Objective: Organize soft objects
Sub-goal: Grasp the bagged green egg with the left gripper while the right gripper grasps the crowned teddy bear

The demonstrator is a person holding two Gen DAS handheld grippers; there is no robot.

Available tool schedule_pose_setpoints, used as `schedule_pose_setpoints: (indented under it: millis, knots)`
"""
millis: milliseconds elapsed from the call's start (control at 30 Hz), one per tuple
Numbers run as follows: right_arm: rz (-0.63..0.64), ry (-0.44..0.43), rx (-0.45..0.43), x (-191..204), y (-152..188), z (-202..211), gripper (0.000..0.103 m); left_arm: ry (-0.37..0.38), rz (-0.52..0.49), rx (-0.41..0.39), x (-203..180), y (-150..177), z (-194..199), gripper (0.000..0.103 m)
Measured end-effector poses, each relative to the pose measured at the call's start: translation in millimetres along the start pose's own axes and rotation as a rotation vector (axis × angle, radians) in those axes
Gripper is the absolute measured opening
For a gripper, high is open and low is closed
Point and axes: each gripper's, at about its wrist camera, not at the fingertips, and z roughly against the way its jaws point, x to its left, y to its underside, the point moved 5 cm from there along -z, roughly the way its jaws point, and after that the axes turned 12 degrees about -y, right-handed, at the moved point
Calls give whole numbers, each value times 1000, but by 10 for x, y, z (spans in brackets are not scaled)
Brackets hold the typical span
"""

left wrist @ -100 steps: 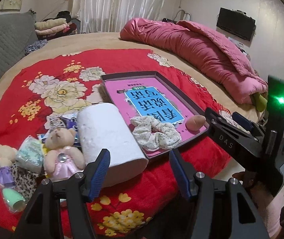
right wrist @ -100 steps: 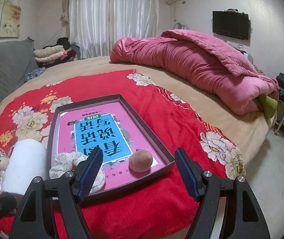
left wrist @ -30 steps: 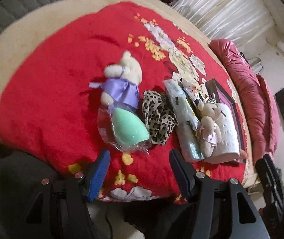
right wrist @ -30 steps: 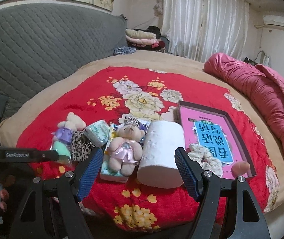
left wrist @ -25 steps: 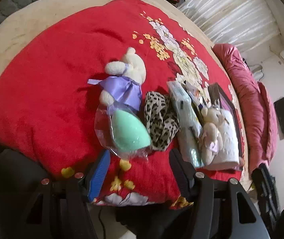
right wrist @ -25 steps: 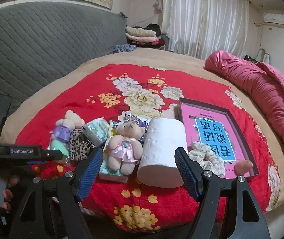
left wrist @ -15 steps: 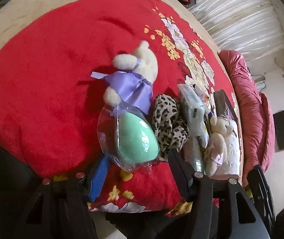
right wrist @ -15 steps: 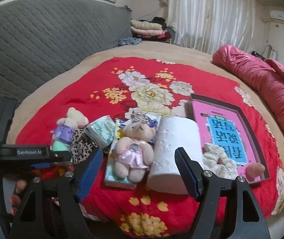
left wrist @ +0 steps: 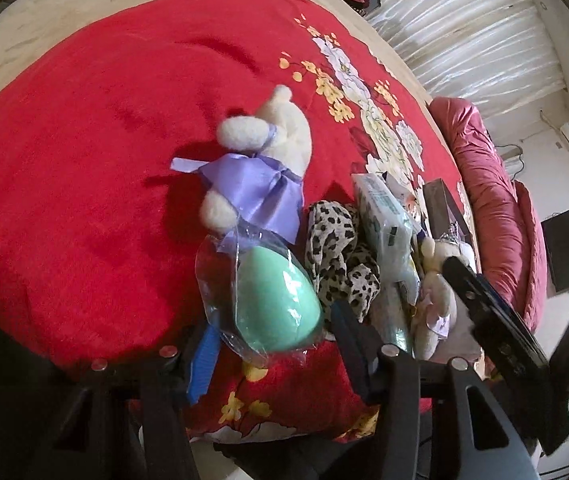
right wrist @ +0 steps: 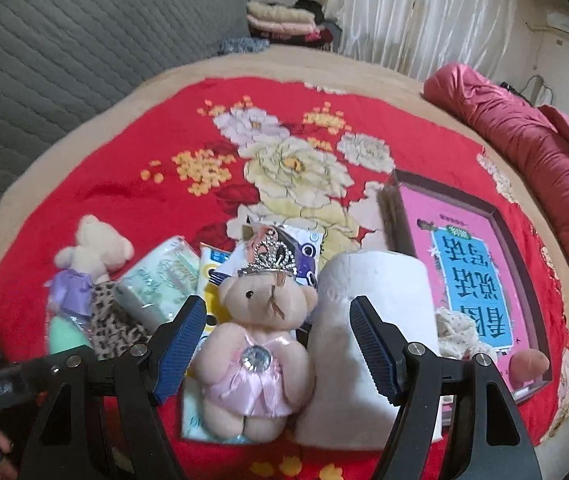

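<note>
Left wrist view: left gripper [left wrist: 272, 340] jaws, just closing, straddled the bagged green sponge [left wrist: 274, 304] at the blanket's near edge; contact unclear. One lilac bear [left wrist: 262, 168] behind it.

Right wrist view only: right gripper [right wrist: 278, 344] open around one pink bear [right wrist: 258, 332]; one paper roll [right wrist: 368, 320] just right, one tray [right wrist: 500, 224] far right.
</note>
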Motion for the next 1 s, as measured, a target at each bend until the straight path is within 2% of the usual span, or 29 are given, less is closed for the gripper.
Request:
schedule_pose_setpoints:
  millis: [100,167,267,367,500,533,733,1000]
  knots:
    - [12,15,29,-23,-8,-139,75,2,-6,-2,-10,-10,-15,53]
    - [38,20,37,2,-22,-194,65,-1,-10,-2,-20,-14,-28,53]
    - [65,20,87,18,-11,-344,57,-6,-24,-5,-27,-5,-29,53]
    - [63,17,102,23,3,-426,51,-3,-35,-8,-39,0,-27,53]
    - [7,-36,67,-29,21,-363,48,26,-18,-9,-22,-19,-33,52]
    - [-5,-47,52,-42,25,-326,47,32,-16,-10,-17,-21,-35,47]
    - [-2,-102,-54,32,13,-50,46,43,-24,-8,-12,-23,-52,44]
    - [-3,-142,-125,64,18,171,46,66,-70,-25,-97,10,20,42]
